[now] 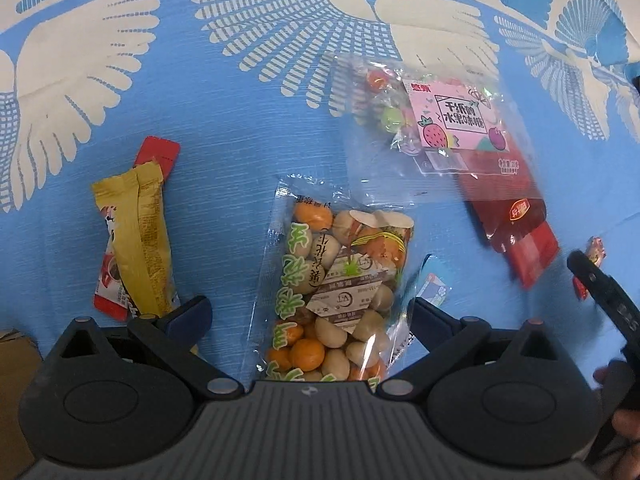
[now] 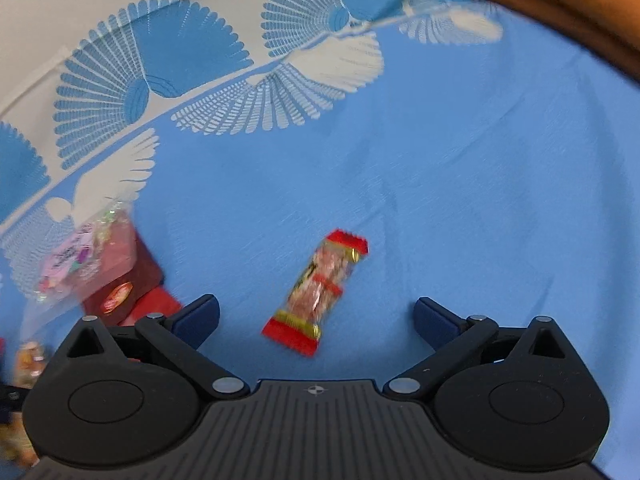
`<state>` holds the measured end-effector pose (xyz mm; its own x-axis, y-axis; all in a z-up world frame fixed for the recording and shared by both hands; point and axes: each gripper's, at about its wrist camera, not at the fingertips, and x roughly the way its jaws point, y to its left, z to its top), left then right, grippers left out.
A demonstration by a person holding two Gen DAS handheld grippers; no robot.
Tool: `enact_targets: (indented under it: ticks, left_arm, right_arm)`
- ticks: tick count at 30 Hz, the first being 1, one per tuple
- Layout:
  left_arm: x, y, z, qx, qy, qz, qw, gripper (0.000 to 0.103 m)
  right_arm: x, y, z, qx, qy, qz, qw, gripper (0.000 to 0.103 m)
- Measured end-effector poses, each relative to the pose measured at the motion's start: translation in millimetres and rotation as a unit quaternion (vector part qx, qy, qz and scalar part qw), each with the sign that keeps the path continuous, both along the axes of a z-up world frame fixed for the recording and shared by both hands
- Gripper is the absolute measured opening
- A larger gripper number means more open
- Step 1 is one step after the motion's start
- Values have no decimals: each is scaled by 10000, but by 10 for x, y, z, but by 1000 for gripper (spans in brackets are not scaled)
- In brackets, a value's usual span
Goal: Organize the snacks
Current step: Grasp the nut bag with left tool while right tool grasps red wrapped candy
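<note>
In the left wrist view my left gripper point(image 1: 310, 316) is open, its fingers on either side of a clear bag of orange and white coated peanuts point(image 1: 340, 292) on the blue cloth. A yellow snack packet point(image 1: 140, 240) lies to its left over a red one point(image 1: 158, 154). A clear bag of fruit candies point(image 1: 440, 116) lies further back over a dark red pouch point(image 1: 516, 220). In the right wrist view my right gripper point(image 2: 316, 320) is open just above a small red and gold wrapped snack point(image 2: 320, 292). The candy bag point(image 2: 80, 256) and red pouch point(image 2: 132, 284) show at the left.
A blue cloth with white fan patterns point(image 1: 280, 24) covers the surface. A small blue-white wrapper point(image 1: 434, 288) lies by my left gripper's right finger. A brown cardboard box corner point(image 1: 14, 368) is at the lower left. The other gripper's black body point(image 1: 608, 300) shows at the right edge.
</note>
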<state>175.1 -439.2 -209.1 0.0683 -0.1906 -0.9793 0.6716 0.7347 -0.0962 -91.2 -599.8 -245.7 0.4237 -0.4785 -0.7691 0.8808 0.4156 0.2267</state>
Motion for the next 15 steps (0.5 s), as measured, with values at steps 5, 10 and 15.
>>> enact_targets:
  ticks: [5,10,15]
  left_arm:
    - [-58,46,185,-295,-53,134,9995,62]
    - [-168,166,414,-443,-240,88,9987,59]
    - [-375,428,715,-706,-202,67,9973,59]
  right_arm:
    - [92,180,-10,-957,338,526,9934,45]
    - [-25,344,107,-936,452,865,9908,20]
    - [-282,594,377,-838,41,720,9939,20]
